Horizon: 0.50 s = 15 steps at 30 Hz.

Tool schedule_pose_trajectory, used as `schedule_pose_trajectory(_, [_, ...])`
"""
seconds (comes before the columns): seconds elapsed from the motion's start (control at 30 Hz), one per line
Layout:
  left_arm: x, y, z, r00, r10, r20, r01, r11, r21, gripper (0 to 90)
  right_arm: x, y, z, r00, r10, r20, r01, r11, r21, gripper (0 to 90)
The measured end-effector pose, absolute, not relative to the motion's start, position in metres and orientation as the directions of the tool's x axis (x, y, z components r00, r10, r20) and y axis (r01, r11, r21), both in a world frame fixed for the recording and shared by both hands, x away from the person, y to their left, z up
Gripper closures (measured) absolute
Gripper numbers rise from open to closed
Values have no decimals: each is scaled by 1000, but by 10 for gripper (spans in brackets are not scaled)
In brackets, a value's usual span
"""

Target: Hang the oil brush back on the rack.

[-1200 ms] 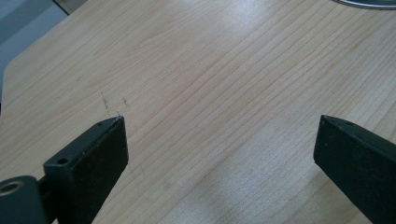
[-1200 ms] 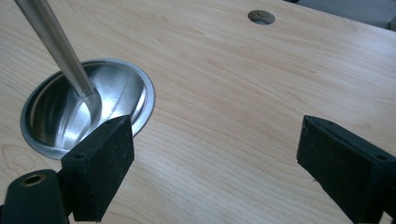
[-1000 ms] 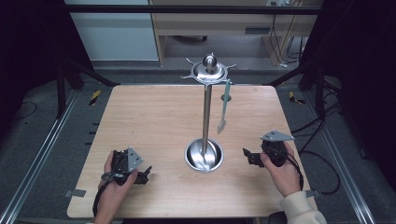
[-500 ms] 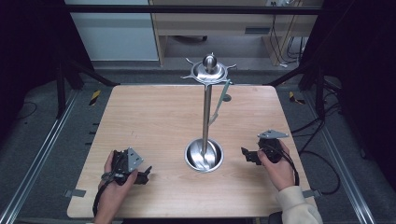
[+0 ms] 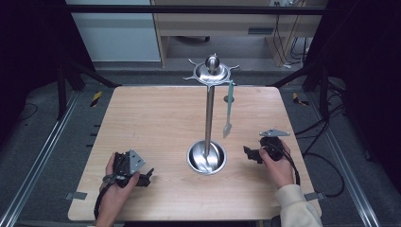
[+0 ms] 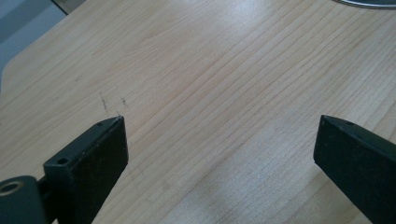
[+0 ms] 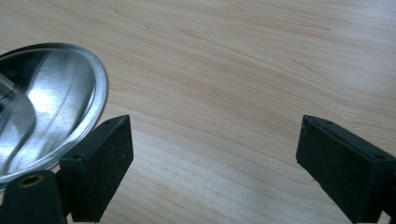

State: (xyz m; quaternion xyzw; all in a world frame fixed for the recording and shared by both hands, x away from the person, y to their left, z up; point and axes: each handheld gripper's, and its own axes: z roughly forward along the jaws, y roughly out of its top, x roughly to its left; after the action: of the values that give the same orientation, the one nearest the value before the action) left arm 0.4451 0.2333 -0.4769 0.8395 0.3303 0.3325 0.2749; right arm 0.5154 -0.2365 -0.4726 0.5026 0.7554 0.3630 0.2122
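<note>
From the high view, a steel utensil stand (image 5: 208, 113) rises from its round base dish (image 5: 206, 157) at the middle of the wooden surface (image 5: 156, 118), and a single metal spatula (image 5: 229, 109) hangs from one hook of the crown, blade down, clear of the wood. The left tool (image 5: 145, 176) rests low at the near left, well apart from the stand; the right tool (image 5: 249, 154) sits just right of the dish, pointing toward it, with nothing between its jaws. In the left gripper view, the left tool (image 6: 219, 140) has its jaws spread wide over bare wood grain, a sliver of the dish rim at the top edge. In the right gripper view, the right tool (image 7: 212, 140) is likewise spread wide and empty, the polished base dish (image 7: 51, 98) just beside its left jaw. Judging by this, the spatula is hung on the stand and both tools are free, so the hanging looks done; the other hooks stand empty and no other utensil lies on the surface.
</note>
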Motion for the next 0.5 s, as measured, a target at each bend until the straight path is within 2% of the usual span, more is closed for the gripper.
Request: schedule_pose_trajectory(0.5, [446,231,-477,566,734,376,366,-632,683,26,519,-237,-485,-386,921,52,650,232,724,114])
